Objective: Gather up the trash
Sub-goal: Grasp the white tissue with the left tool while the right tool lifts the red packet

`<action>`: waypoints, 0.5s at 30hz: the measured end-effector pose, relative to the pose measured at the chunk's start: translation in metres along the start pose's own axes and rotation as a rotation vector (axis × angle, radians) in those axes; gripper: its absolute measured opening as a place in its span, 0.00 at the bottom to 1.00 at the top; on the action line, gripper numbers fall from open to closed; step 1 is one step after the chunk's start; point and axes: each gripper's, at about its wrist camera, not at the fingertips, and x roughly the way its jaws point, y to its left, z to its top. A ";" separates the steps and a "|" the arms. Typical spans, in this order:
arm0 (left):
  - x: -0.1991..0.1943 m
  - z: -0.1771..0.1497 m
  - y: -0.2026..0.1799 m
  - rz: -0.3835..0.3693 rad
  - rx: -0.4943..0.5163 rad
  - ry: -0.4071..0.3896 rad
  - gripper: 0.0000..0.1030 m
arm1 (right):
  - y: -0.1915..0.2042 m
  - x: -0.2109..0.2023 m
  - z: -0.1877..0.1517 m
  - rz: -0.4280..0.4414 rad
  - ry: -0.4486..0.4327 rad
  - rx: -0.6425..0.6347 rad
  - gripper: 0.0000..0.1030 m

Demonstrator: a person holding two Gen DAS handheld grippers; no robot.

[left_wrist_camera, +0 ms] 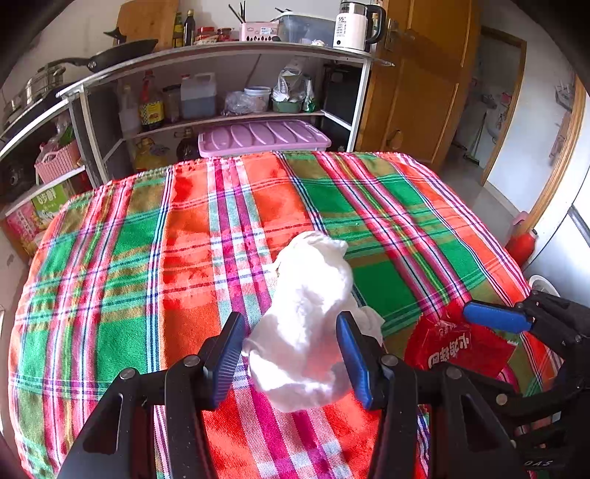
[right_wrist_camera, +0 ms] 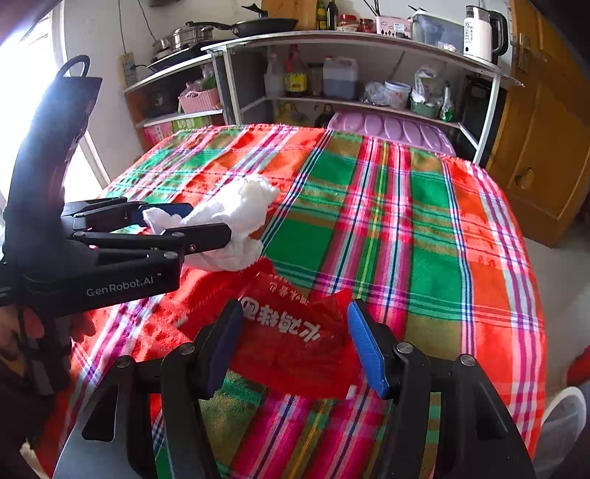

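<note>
Left wrist view, nearest first: the left gripper (left_wrist_camera: pixel 291 353) stands with its jaws parted around a crumpled white tissue (left_wrist_camera: pixel 313 313) that lies on the plaid tablecloth (left_wrist_camera: pixel 147 239); the blue pads flank the tissue without visibly squeezing it. Just to its right, the right gripper (right_wrist_camera: pixel 295 346) has its jaws spread wide over a red wrapper (right_wrist_camera: pixel 295 331) printed with white characters, flat on the cloth and not pinched. Tissue and wrapper lie just beside each other near the table's front edge. Farther back stand a pink bin lid (left_wrist_camera: pixel 263 136), a metal shelf (left_wrist_camera: pixel 221 51) and a white kettle (left_wrist_camera: pixel 354 25).
</note>
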 end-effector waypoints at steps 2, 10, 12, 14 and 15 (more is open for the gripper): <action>0.003 0.001 0.003 -0.005 -0.014 0.006 0.50 | -0.001 0.001 0.001 0.001 0.007 0.007 0.58; 0.007 0.001 -0.002 0.005 0.019 0.005 0.47 | 0.000 -0.001 -0.002 -0.032 0.009 0.001 0.30; 0.008 0.001 -0.001 0.004 0.012 0.007 0.39 | 0.004 0.000 -0.003 -0.048 0.010 -0.020 0.26; 0.008 0.002 0.000 0.009 0.013 0.010 0.31 | 0.007 0.000 -0.003 -0.057 0.010 -0.030 0.23; 0.009 0.002 0.000 0.011 0.018 0.011 0.27 | 0.007 0.000 -0.003 -0.059 0.010 -0.034 0.21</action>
